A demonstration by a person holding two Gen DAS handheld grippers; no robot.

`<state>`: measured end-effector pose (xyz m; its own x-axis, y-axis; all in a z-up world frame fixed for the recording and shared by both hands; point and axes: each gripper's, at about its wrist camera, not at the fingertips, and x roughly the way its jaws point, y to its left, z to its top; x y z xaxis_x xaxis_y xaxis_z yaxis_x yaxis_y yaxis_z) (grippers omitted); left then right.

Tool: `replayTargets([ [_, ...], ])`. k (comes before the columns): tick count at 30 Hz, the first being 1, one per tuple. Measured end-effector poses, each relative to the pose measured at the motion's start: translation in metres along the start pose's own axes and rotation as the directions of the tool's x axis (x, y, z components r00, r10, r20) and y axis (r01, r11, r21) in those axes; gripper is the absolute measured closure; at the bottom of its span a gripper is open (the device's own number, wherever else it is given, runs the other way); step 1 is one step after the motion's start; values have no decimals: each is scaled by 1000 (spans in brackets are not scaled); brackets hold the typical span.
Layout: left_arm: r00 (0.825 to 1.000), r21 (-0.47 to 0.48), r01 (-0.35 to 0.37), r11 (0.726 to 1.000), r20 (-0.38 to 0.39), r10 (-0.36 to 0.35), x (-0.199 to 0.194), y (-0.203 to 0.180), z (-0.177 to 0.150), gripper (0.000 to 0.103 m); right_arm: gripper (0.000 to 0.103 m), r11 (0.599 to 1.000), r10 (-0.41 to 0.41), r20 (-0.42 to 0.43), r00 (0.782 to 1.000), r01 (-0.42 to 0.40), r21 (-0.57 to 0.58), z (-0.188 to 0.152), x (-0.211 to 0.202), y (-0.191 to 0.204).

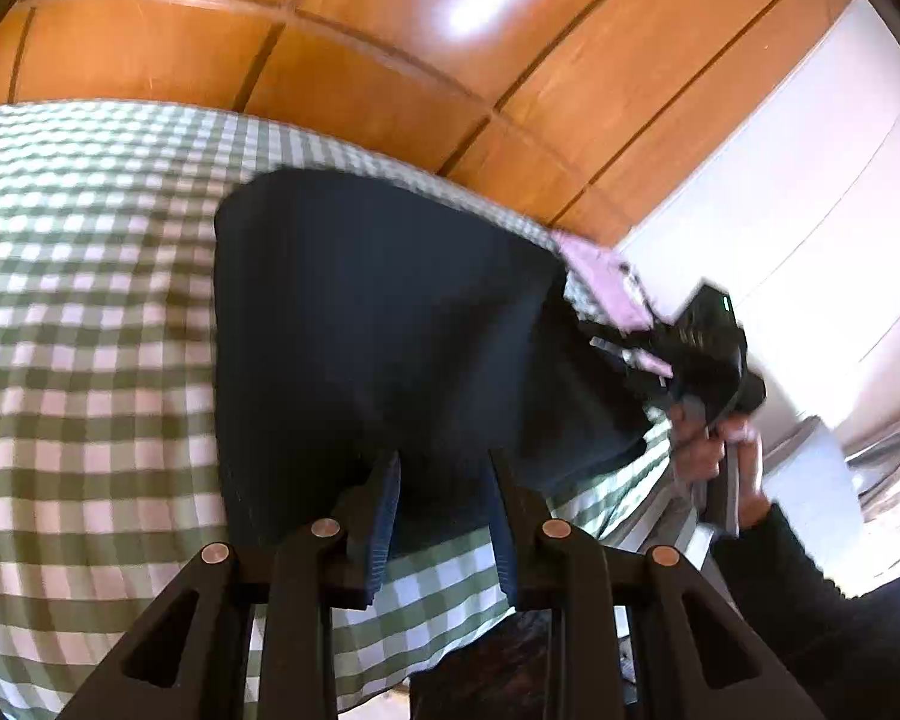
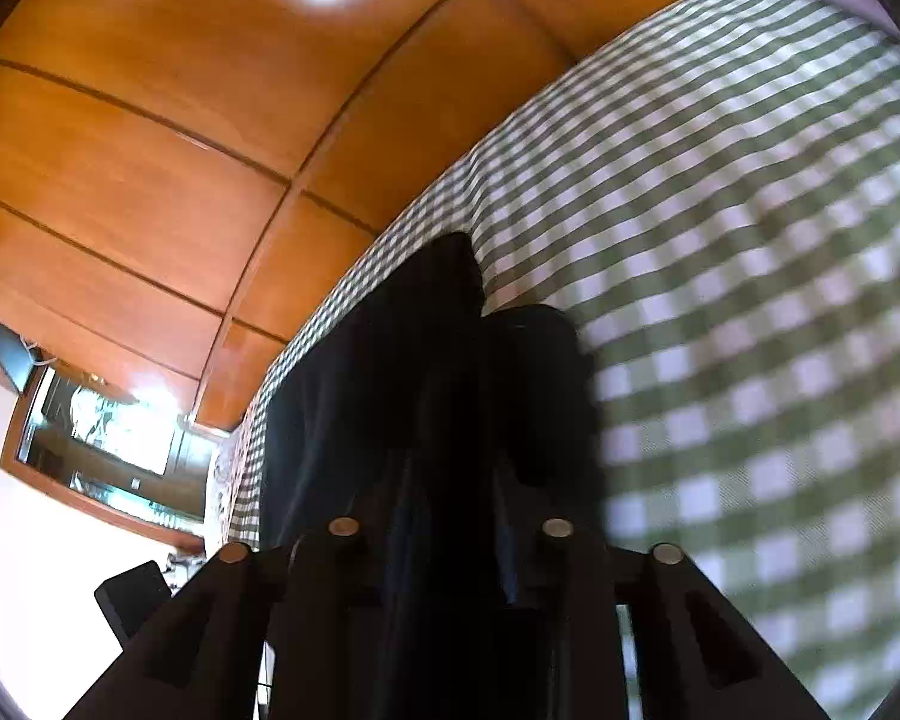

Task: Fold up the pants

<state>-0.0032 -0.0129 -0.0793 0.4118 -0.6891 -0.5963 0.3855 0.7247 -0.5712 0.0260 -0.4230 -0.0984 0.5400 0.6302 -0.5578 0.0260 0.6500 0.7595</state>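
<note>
Dark navy pants (image 1: 378, 312) lie spread on a green-and-white checked cloth (image 1: 90, 300). My left gripper (image 1: 444, 456) sits at the pants' near edge. Its blue pads stand apart, with flat fabric between the tips and checked cloth showing in the gap lower down. My right gripper (image 1: 636, 360), held by a hand (image 1: 708, 450), is at the pants' right corner. In the right wrist view the pants (image 2: 390, 372) are a dark blurred mass. A fold of them runs loosely down between the parted fingers of the right gripper (image 2: 441, 480).
The checked cloth (image 2: 750, 300) covers the whole work surface and hangs over its near edge. Glossy orange wooden panels (image 1: 390, 60) stand behind it. A white wall (image 1: 780, 180) is to the right, and a framed glass pane (image 2: 108, 438) shows at the left of the right wrist view.
</note>
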Motion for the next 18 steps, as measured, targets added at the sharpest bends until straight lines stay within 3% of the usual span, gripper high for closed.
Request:
replayTargets([
  [3, 999, 5, -22, 1000, 28, 22, -8, 3, 4, 76, 73, 1000, -7, 29, 1000, 7, -4, -16, -32, 5],
  [8, 998, -17, -53, 998, 29, 53, -12, 11, 2, 76, 73, 1000, 21, 6, 1000, -21, 5, -56, -63, 18],
  [13, 998, -32, -55, 998, 34, 56, -15, 15, -1, 75, 70, 995, 74, -32, 997, -71, 70, -83, -63, 22],
  [18, 997, -12, -66, 998, 28, 66, -13, 11, -2, 75, 70, 985, 65, -20, 998, -61, 160, -84, -40, 5],
])
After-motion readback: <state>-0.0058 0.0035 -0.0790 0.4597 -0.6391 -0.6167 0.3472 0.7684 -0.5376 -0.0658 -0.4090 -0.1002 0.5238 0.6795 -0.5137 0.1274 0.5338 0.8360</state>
